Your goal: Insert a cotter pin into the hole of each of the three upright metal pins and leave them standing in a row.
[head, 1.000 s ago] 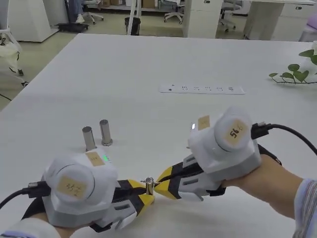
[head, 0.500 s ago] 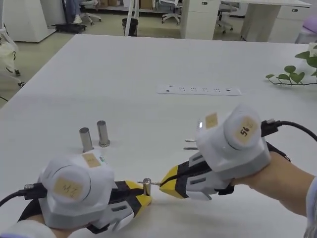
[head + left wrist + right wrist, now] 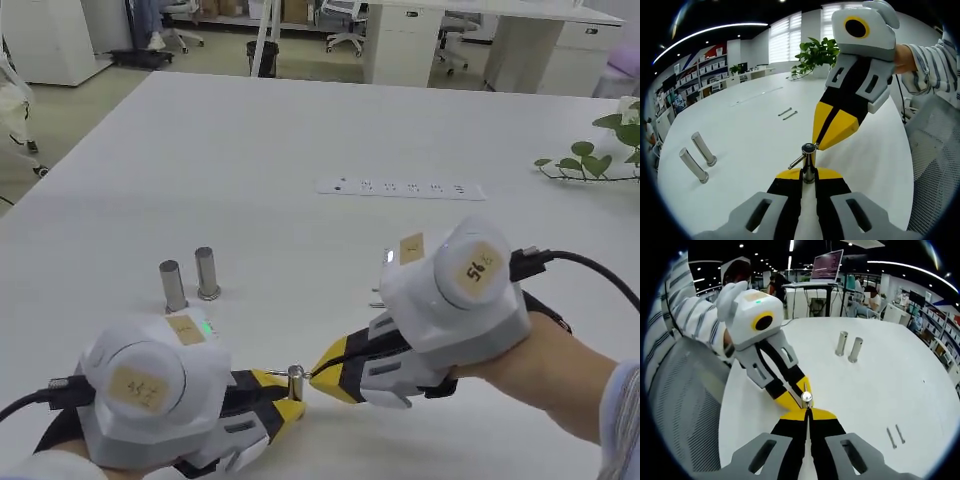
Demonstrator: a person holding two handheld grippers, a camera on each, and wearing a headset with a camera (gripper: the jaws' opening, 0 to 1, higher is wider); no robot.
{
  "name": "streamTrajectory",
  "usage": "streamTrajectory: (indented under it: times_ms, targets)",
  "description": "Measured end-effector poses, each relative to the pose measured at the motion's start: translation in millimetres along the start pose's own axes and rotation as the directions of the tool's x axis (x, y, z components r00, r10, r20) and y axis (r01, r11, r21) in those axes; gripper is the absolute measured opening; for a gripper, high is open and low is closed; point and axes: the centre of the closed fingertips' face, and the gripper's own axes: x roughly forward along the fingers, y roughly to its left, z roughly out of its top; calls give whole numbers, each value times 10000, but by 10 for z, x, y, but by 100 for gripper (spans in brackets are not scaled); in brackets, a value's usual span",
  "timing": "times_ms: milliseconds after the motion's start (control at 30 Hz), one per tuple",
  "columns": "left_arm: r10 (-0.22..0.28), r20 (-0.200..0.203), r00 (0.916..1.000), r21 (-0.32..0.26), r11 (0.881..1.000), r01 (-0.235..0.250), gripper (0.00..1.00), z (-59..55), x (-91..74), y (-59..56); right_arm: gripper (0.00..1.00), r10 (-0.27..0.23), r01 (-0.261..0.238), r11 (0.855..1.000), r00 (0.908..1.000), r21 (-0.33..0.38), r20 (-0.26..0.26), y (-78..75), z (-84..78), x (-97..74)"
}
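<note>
A white power strip (image 3: pixel 400 187) lies on the table (image 3: pixel 250 140), a leafy plant (image 3: pixel 597 165) at right.

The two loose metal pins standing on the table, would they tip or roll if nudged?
Probably tip easily: the metal pins are tall and narrow on small bases. Once down they'd likely roll, being round, on the smooth table.

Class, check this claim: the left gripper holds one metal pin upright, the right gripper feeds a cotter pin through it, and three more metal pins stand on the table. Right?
Only two more metal pins stand on the table, not three; the head view shows it. The left gripper does hold one metal pin upright, and the right gripper feeds a cotter pin through it.
</note>
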Motion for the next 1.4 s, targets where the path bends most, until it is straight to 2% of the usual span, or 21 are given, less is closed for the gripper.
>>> streamTrajectory:
  times_ms: [133, 367, 533, 633, 833, 900, 1000, 1100, 1200, 1267, 1400]
  targets:
    - [-10, 19, 10000, 151, 9999, 10, 7, 1, 13, -7, 3, -14, 14, 10000, 10000, 67, -50, -10, -22, -10]
    - [39, 24, 10000, -11, 10000, -39, 7, 0, 20, 1, 7, -89, 92, 9996, 9999, 273, -127, -38, -71, -29]
    - [16, -47, 10000, -91, 10000, -16, 8, -11, 22, 5, 13, -150, 140, 9989, 9997, 441, 212, -46, -38, -24]
    - [23, -140, 9999, 2, 10000, -23, 13, -32, 11, 6, 14, -158, 144, 9992, 9992, 386, 371, -39, -11, -12]
    - [33, -229, 9997, -159, 9999, -37, 28, -64, -32, 8, 17, -121, 99, 9991, 9985, 402, 534, -20, 1, 38]
    - [-306, -64, 9995, -419, 9987, 303, 32, -56, -57, -50, 18, -113, 90, 9993, 9980, 366, 619, -15, 6, 57]
    - [-437, 58, 9990, -457, 9980, 439, 45, -49, -104, -86, 18, -28, 6, 9994, 9978, 332, 669, 5, 3, 90]
    - [-678, 86, 9977, -352, 9971, 681, 64, -64, -154, -157, 18, 102, -128, 9993, 9974, 357, 709, 27, -7, 130]
    - [-757, -69, 9971, -246, 9968, 755, 78, -115, -208, -190, 18, 135, -157, 9994, 9973, 307, 723, 38, -10, 151]
    - [-904, -26, 9959, -568, 9943, 901, 83, -133, -252, -228, 17, 174, -201, 9992, 9969, 340, 770, 44, -7, 162]
    - [-839, 39, 9965, -713, 9939, 840, 96, -151, -302, -246, 17, 193, -223, 9990, 9968, 378, 774, 45, -18, 184]
